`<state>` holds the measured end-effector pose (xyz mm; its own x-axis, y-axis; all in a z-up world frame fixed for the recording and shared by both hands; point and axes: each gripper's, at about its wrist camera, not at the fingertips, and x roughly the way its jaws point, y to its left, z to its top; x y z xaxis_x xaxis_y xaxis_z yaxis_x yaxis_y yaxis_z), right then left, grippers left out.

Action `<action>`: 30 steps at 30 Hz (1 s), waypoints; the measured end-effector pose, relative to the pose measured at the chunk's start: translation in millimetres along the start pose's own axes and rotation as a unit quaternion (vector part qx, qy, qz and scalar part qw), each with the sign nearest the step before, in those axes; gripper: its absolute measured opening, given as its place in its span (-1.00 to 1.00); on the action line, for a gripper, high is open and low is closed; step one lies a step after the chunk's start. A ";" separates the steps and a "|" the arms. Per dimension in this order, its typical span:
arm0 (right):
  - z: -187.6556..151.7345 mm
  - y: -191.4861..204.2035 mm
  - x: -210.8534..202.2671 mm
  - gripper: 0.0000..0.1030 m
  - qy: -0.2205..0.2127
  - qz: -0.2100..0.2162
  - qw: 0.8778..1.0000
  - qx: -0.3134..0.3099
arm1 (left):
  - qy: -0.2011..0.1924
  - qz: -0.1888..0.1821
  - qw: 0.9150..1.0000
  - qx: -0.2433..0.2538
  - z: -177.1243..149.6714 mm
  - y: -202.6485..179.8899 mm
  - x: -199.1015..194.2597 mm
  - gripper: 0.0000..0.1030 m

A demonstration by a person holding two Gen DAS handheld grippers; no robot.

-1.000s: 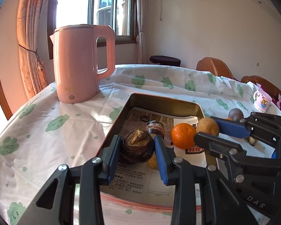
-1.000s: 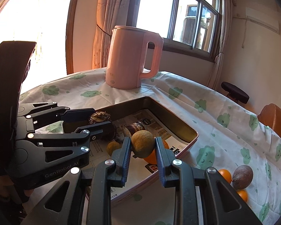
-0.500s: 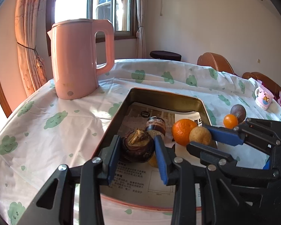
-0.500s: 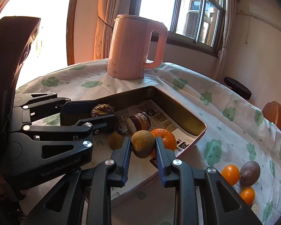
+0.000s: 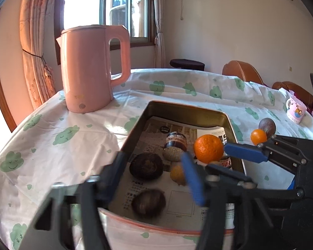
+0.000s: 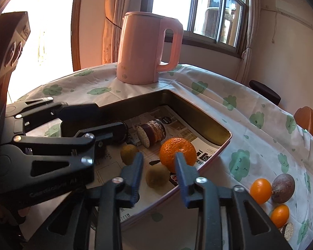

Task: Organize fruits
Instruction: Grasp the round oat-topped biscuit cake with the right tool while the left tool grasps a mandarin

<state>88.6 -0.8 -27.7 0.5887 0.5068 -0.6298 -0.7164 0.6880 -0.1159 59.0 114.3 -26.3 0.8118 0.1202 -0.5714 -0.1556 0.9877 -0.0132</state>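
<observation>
**Both grippers spread over the fruit tray**

The left gripper [image 5: 152, 175] hangs over the near end of the tray [image 5: 198, 112] with its jaws spread wide and nothing between them; it is blurred. Under it, on the newspaper lining the tray, lie a dark round fruit [image 5: 146, 166] and a second dark fruit [image 5: 149, 205] nearer the tray's front rim. The right gripper [image 6: 159, 167] also has its jaws spread, empty, above a brownish fruit [image 6: 157, 175] that sits in the tray just in front of the large orange [image 6: 178, 153]. A second brownish fruit [image 6: 128, 154] and a small jar [image 6: 151, 133] on its side lie further into the tray. Outside the tray, on the cloud-print surface [image 6: 250, 129], two small oranges [image 6: 260, 190] and a dull purple fruit [image 6: 283, 185] sit together. A pink kettle [image 6: 148, 50] stands beyond the tray's far corner.
</observation>
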 end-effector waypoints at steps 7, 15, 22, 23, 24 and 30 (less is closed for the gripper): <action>-3.0 -6.8 -25.9 -0.04 -0.022 -0.024 0.999 0.003 | -0.040 -0.029 0.999 -0.008 1.1 -7.9 -20.9 0.72; -34.4 -80.0 -78.8 0.28 -0.033 -0.101 0.993 0.046 | -0.056 -0.048 0.997 0.013 9.0 -42.9 -33.4 0.85; -81.1 -149.5 -81.6 0.28 0.030 -0.147 0.981 0.124 | -0.035 -0.072 0.995 0.054 7.6 -94.4 -21.5 0.85; -84.9 -153.5 -80.8 0.28 0.035 -0.148 0.980 0.129 | -0.034 -0.073 0.995 0.062 8.1 -101.6 -21.1 0.85; -88.1 -156.8 -80.1 0.28 0.039 -0.145 0.979 0.135 | -0.033 -0.074 0.994 0.069 8.5 -108.8 -20.4 0.85; -94.4 -162.2 -76.3 0.28 0.047 -0.108 0.982 0.148 | -0.021 -0.082 0.992 0.098 10.2 -142.6 -12.3 0.85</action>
<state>124.5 -200.1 -33.4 0.6678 0.2911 -0.6850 -0.4294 0.9025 -0.0351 76.9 -27.0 -9.1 0.8410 -0.0426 -0.5393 0.0885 0.9943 0.0594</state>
